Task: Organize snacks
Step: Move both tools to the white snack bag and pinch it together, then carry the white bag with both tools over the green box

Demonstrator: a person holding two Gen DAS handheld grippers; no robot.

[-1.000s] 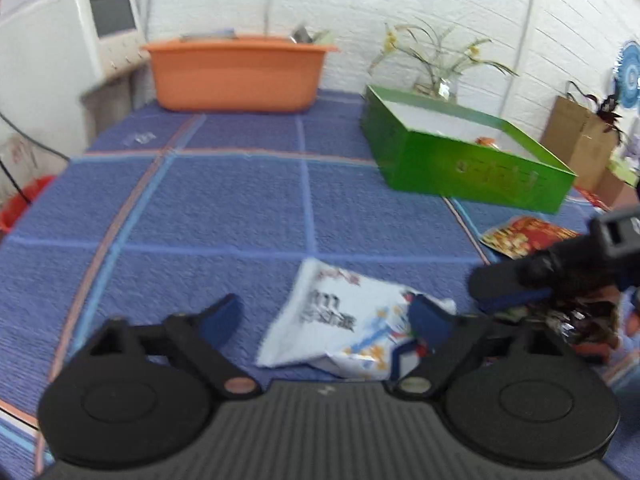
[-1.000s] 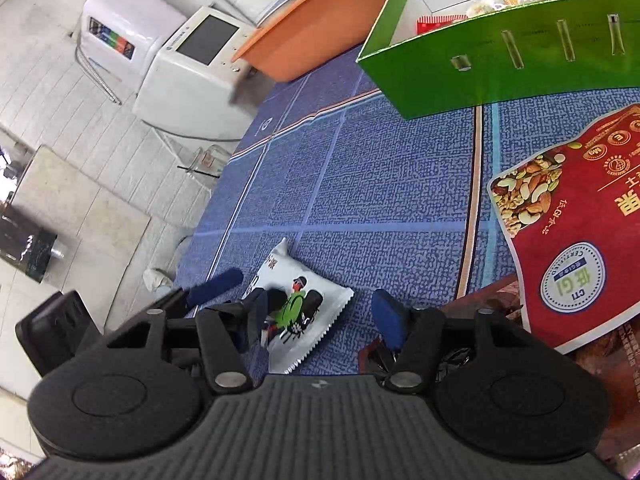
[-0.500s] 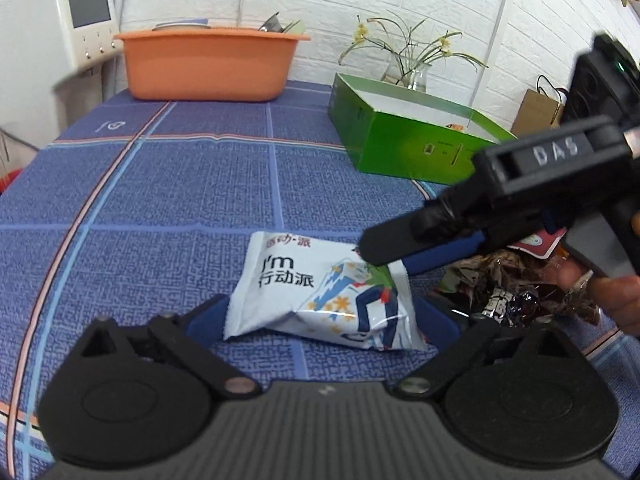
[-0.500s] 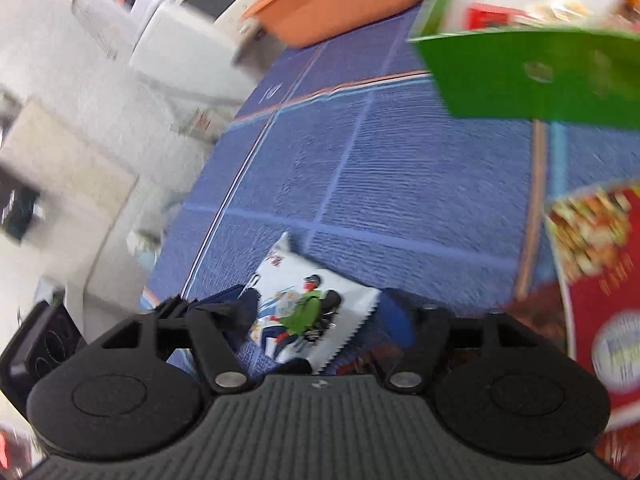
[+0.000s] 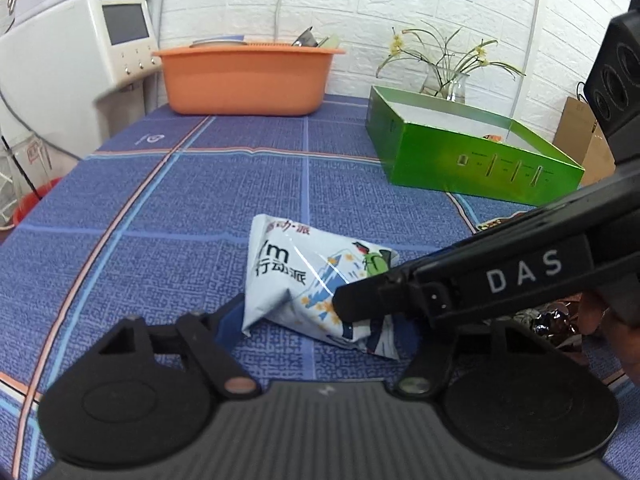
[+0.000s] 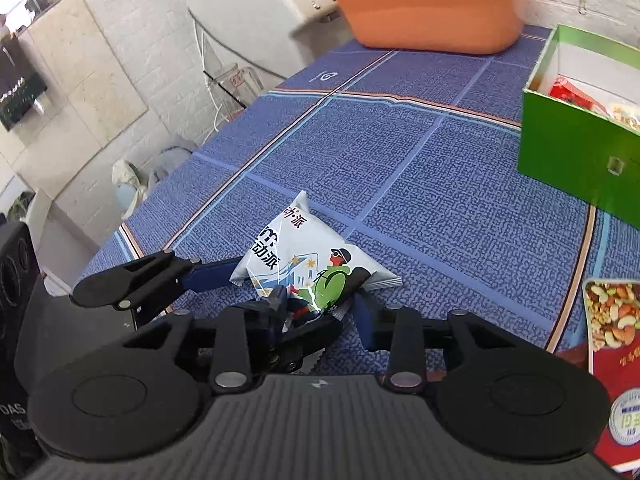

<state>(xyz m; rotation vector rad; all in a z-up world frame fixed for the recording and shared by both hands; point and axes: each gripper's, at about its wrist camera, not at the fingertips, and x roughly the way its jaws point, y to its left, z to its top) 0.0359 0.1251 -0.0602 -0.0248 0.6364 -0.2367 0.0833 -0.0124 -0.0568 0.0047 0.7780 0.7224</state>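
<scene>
A white snack packet (image 5: pixel 308 276) with a hiker picture lies on the blue tablecloth; it also shows in the right wrist view (image 6: pixel 308 264). My left gripper (image 5: pixel 316 320) has its jaws around the packet's near end, pressing it so it buckles. My right gripper (image 6: pixel 320 312) has its jaws around the packet's other end. In the left wrist view the right gripper's finger (image 5: pixel 460 280) crosses over the packet. The green box (image 5: pixel 460 152) stands far right, with snacks inside (image 6: pixel 572 94).
An orange basin (image 5: pixel 248 80) stands at the table's back. A red nut bag (image 6: pixel 612 360) and dark wrapped snacks (image 5: pixel 548 320) lie at the right. A white machine (image 5: pixel 72 60) stands off the table's left. A flower vase (image 5: pixel 446 80) stands behind the box.
Both grippers have closed in on the packet from opposite ends. The packet has been squeezed and now buckles upward. The right gripper's finger has come lower across the packet.
</scene>
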